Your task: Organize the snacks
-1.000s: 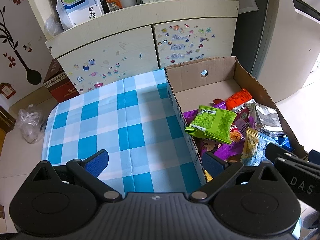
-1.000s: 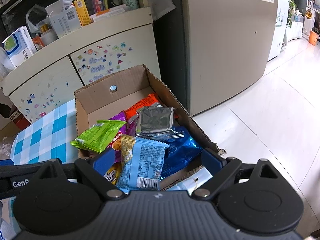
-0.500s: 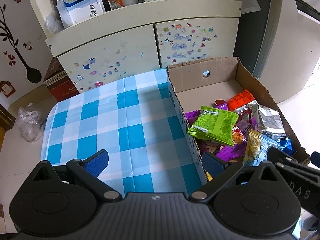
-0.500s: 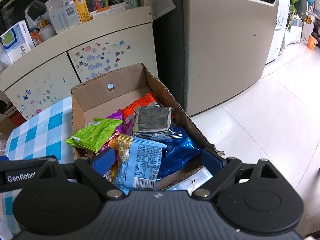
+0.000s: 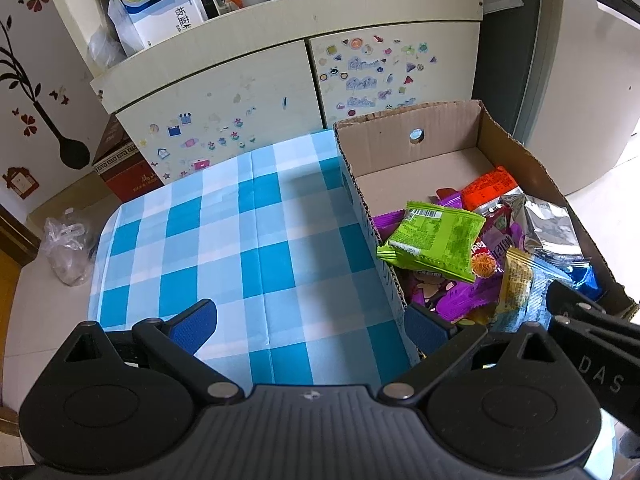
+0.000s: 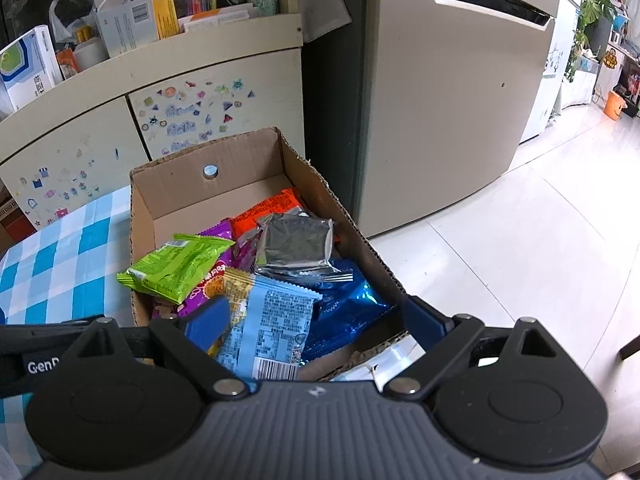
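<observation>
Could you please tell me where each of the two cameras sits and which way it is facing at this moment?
Left wrist: on the left claw, angled down over the checked tablecloth towards the cabinet; its open fingers and the other claw's arm at right show.
Right wrist: on the right claw, angled down into the cardboard box; its open fingers straddle a light blue packet.
Shared: box, green packet, cabinet.

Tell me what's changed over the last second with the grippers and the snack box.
Nothing has visibly changed. Both the left gripper and the right gripper hover open and empty by the near end of the cardboard box, gripping nothing. The green packet, silver packet and light blue packet lie in the same pile, and the checked tablecloth is as bare as before.
</observation>
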`<state>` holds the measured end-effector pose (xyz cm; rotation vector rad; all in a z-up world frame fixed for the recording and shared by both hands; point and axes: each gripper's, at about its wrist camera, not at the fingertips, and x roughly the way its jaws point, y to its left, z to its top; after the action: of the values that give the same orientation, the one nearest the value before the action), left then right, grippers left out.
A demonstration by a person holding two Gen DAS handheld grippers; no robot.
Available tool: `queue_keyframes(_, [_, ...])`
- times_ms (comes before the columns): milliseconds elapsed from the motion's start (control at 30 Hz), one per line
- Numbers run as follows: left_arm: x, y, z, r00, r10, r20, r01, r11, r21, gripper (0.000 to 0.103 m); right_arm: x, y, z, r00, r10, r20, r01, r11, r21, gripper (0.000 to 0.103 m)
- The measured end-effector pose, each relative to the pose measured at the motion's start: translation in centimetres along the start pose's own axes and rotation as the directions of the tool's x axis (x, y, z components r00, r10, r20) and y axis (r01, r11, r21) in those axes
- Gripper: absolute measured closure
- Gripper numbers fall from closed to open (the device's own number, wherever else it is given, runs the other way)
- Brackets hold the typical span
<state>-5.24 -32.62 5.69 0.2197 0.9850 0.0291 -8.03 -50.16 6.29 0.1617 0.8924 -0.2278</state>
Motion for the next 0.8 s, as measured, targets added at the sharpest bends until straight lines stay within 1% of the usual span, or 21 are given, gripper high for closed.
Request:
queue_keyframes(600, [0.12, 0.14, 0.04, 1.0, 0.003, 0.001, -0.003, 1.0, 0.006, 0.001, -0.03, 0.31, 0.01, 1.0, -0.014, 0.001, 0.014, 1.0, -0.012, 0.009])
queue_keyframes(800, [-0.09, 0.36, -0.14, 1.0, 0.008, 0.007, -0.009, 1.0, 0.021, 0.001, -0.39, 0.74, -0.07, 1.0, -0.023, 0.005, 0.023, 0.999, -0.029, 0.009])
